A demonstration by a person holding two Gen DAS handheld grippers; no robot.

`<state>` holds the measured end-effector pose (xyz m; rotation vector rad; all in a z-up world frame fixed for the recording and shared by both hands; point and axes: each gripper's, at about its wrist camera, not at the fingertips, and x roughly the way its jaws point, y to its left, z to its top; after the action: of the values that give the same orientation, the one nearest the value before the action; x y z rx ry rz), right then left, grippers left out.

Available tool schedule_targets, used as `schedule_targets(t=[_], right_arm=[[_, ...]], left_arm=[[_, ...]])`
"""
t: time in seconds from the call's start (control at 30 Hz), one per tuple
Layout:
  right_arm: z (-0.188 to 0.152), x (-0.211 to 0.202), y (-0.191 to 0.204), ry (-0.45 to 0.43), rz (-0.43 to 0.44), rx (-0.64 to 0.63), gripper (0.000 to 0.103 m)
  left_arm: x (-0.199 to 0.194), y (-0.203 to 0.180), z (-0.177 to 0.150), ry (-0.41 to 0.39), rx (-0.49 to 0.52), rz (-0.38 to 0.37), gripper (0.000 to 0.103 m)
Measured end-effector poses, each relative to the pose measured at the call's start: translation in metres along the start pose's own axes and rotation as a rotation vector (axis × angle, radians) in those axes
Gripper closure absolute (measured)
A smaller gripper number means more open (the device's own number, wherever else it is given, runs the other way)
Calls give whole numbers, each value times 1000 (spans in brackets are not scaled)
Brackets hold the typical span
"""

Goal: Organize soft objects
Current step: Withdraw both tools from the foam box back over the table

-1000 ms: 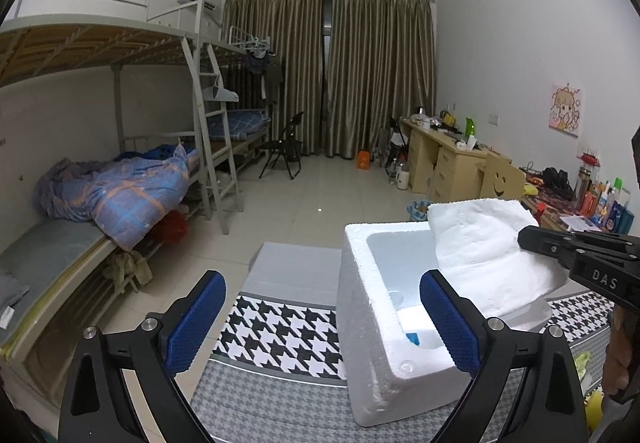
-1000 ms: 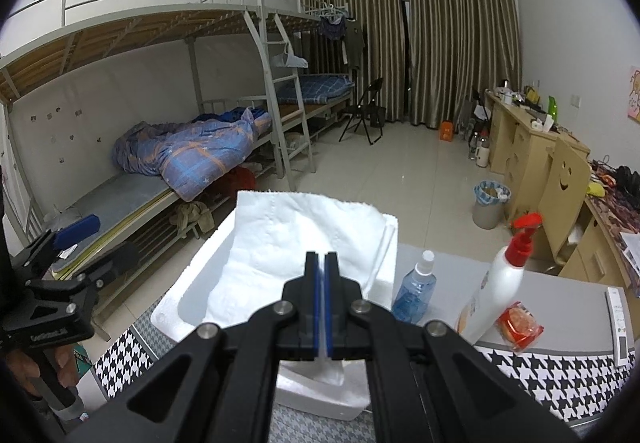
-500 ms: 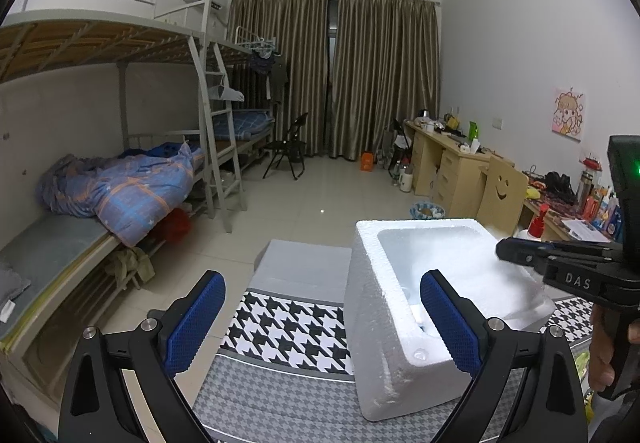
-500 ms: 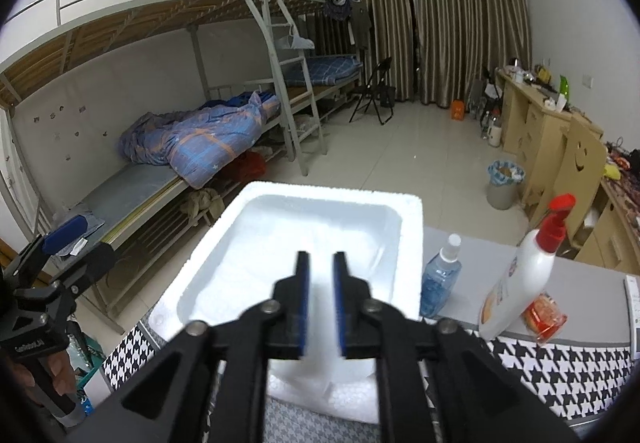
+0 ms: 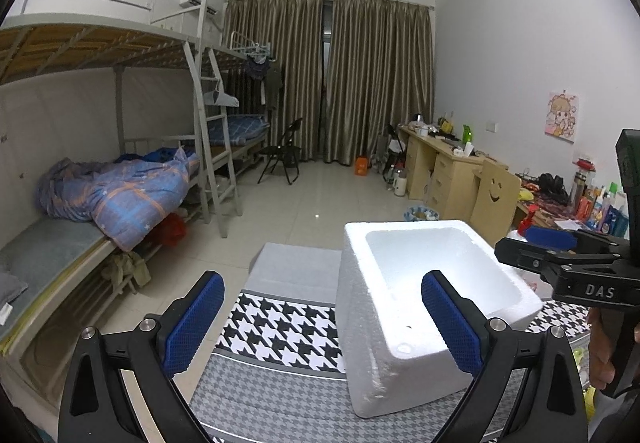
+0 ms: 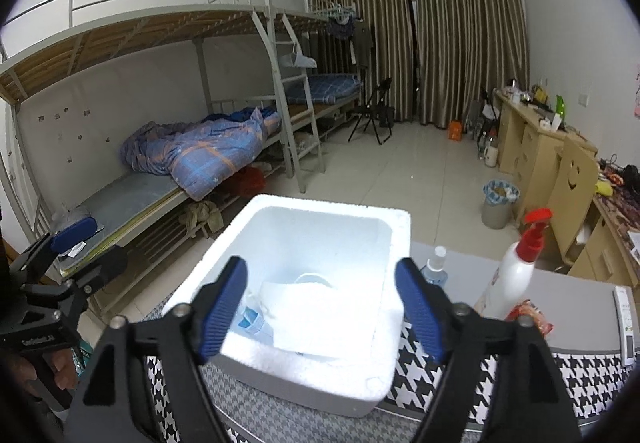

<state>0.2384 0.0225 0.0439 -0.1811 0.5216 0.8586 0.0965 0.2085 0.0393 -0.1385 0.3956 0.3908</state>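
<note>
The white cloth (image 6: pixel 316 309) lies inside the foam box (image 6: pixel 384 379), directly below and between the right gripper (image 6: pixel 320 307)'s fingers, which gape wide and hold nothing. The left gripper (image 5: pixel 322 317) hangs beside the box, equally wide and empty. This piece looks stowed; whether other soft things remain cannot be told.

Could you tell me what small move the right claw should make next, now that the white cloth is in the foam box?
Probably lift the right claw up and back from the foam box. It is wide open and empty, and the white cloth already lies inside, free of the pads. The left claw is open beside the box too, so nothing remains to hold.
</note>
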Motion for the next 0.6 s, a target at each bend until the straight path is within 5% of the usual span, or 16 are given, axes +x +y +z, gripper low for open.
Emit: schedule_targets(t=[0.6], right_arm=[[-16, -43, -4, -94, -56, -2, 13]], left_arm=[[-33, -39, -3, -54, 57, -35, 4]])
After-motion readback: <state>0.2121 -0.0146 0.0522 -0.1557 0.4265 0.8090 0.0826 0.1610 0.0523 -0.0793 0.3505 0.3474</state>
